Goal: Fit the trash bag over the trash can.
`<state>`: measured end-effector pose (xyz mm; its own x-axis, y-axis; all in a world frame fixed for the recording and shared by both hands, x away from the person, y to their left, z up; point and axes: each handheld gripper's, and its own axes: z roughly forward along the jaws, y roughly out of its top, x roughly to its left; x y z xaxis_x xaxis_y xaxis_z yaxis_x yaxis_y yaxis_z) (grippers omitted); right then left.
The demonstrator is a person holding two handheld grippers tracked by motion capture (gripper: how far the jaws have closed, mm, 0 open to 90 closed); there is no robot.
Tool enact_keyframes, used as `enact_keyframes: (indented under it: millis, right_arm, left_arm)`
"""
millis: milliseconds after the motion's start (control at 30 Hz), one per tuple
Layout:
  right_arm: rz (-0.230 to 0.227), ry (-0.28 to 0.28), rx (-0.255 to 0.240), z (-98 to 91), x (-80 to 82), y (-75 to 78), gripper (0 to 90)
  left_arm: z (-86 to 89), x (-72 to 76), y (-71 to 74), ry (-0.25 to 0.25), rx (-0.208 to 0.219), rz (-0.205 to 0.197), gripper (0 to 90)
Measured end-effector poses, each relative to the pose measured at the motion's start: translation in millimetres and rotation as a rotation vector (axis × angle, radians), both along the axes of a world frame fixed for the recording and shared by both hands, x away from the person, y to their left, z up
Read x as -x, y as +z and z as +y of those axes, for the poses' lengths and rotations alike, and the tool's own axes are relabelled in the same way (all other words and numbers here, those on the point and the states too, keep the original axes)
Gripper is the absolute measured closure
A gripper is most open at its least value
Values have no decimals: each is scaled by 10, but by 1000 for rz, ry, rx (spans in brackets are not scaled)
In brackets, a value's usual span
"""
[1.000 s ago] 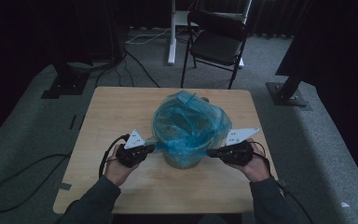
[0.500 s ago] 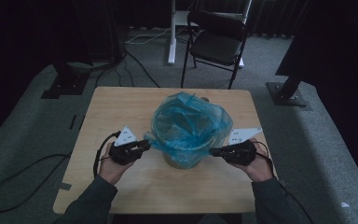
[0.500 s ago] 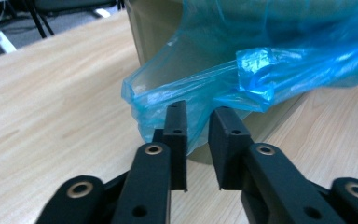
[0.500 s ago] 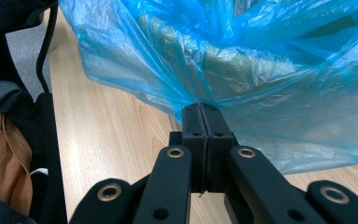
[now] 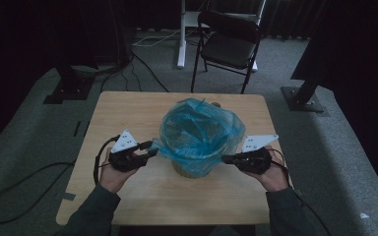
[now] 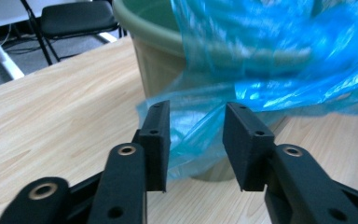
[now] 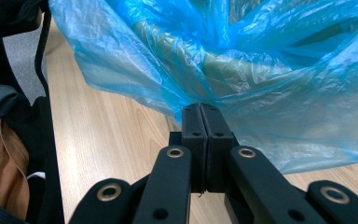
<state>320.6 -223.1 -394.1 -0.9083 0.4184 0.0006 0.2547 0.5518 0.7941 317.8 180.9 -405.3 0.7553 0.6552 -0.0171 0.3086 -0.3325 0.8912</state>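
**Fingers on the left let go of the liner; the right pair keeps its pinch**

Fingers of the left gripper have just been opening and now stand spread, with a fold of the thin blue plastic bag liner lying loose in the gap between them, touched by neither pad as far as the left gripper view shows. A second ago, in the high view, that gripper was tight against the bag's left skirt; now it sits a little back from it and slightly higher.

Beyond the fingertips stands the round olive-green plastic bin, upright on the light wooden surface, with the liner draped over its rim and hanging down its wall. On that side the skirt droops free, so I judge that edge to be settled or up for a fresh grasp.

Opposite, the right gripper has its fingers pressed together on a bunch of the liner's film, which fans out up and away from the tips. In the high view it sits at the bag's right edge, where it was a second ago. That pinch likely keeps the liner from sliding while the left side is reworked.
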Motion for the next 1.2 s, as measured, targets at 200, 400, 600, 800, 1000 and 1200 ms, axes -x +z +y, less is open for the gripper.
enact_keyframes:
  millis: [200, 400, 600, 800, 1000, 1200]
  right_arm:
    - [-4, -2, 0, 2, 3, 13, 894]
    - [-8, 3, 0, 14, 8, 18, 893]
    - [-8, 2, -2, 6, 10, 20, 894]
    - [-10, 2, -3, 4, 14, 25, 894]
    - [-10, -1, -4, -9, 11, 30, 894]
    - [-12, -10, -7, -45, 6, 33, 894]
  left_arm:
    - [-4, -21, 147, -3, 40, -27, 553]
    - [-105, -178, 215, -2, 76, 13, 494]
    - [-177, -309, 211, 0, 113, 66, 455]
    - [-255, -385, 234, 48, 100, 85, 599]
    - [-258, -415, 285, 84, 77, 58, 842]
    - [-170, -552, 295, 143, 65, 41, 896]
